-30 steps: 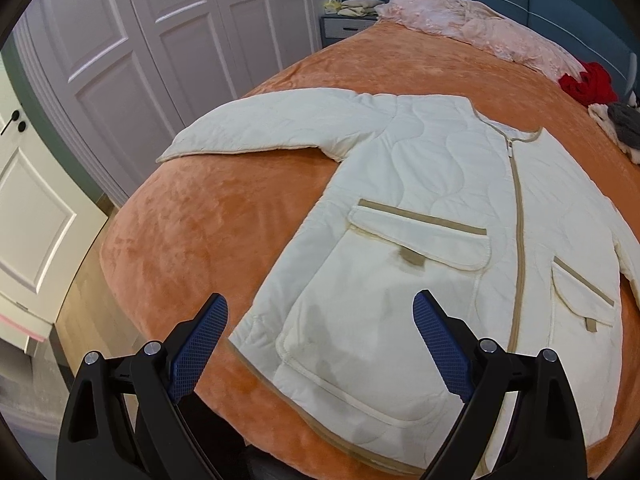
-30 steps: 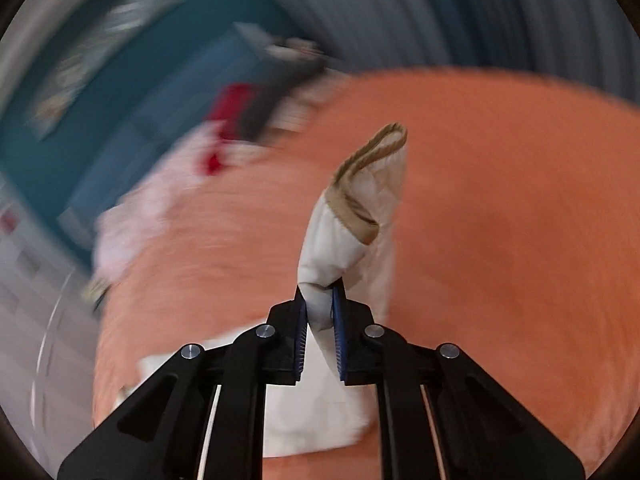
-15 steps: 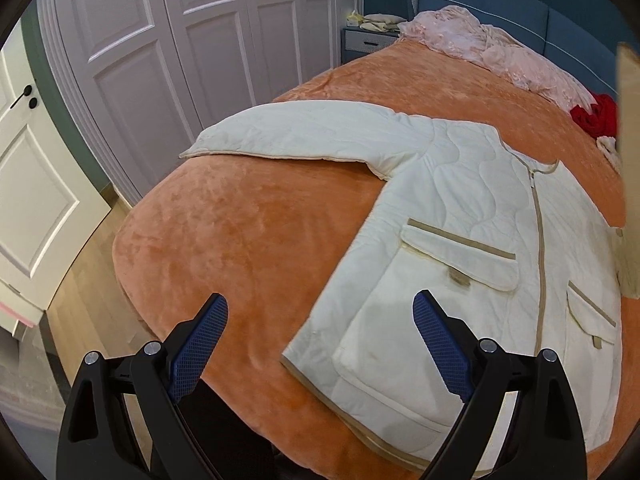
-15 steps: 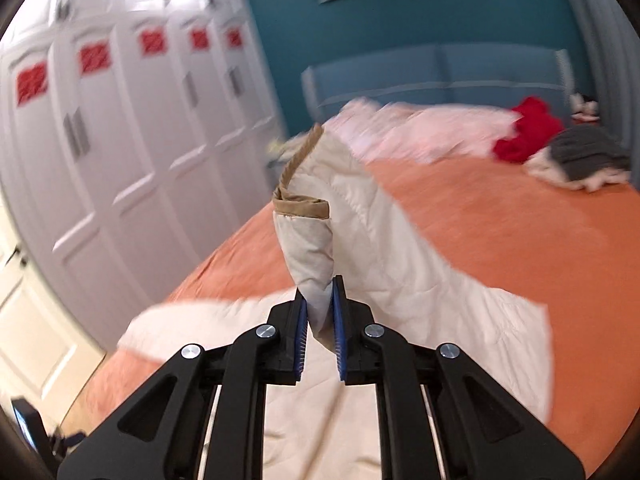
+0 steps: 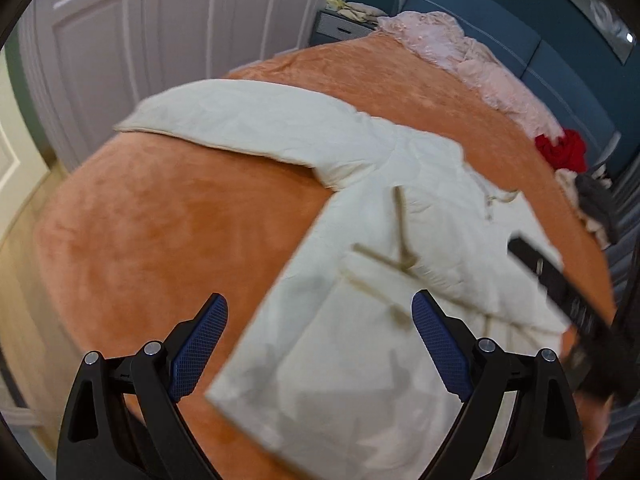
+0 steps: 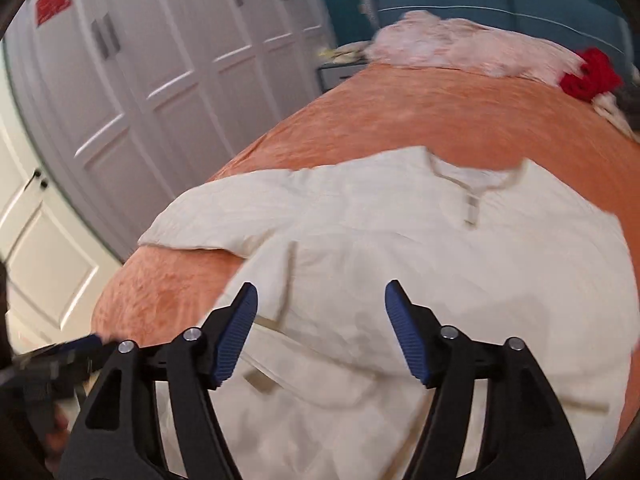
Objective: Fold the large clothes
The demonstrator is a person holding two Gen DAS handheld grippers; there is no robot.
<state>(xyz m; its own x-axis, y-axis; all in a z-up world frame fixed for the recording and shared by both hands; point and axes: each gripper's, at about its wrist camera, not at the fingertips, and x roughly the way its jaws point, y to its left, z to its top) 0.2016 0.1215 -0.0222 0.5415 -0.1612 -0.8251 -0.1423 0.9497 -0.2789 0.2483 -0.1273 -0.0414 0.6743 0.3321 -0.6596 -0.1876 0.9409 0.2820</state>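
Note:
A cream quilted jacket (image 5: 360, 288) with tan trim lies front up on the orange bed (image 5: 168, 224). One sleeve (image 5: 248, 124) stretches out to the left; the other sleeve (image 5: 448, 224) is folded across the chest. My left gripper (image 5: 320, 340) stands open above the jacket's lower left part, nothing between its fingers. My right gripper (image 6: 322, 328) hovers over the jacket (image 6: 400, 264) with its jaws opening and nothing between the pads. The right gripper's black body (image 5: 560, 292) shows at the right in the left wrist view.
White wardrobe doors (image 6: 160, 60) run along the left of the bed. A pink blanket (image 5: 472, 56), red cloth (image 5: 564, 152) and a grey garment (image 5: 596, 200) lie near the blue headboard (image 5: 520, 32). A nightstand (image 5: 344, 28) sits in the far corner.
The right gripper carried the sleeve over the jacket's chest, let it go and opened. The left gripper drifted so the jacket sits further right in its view.

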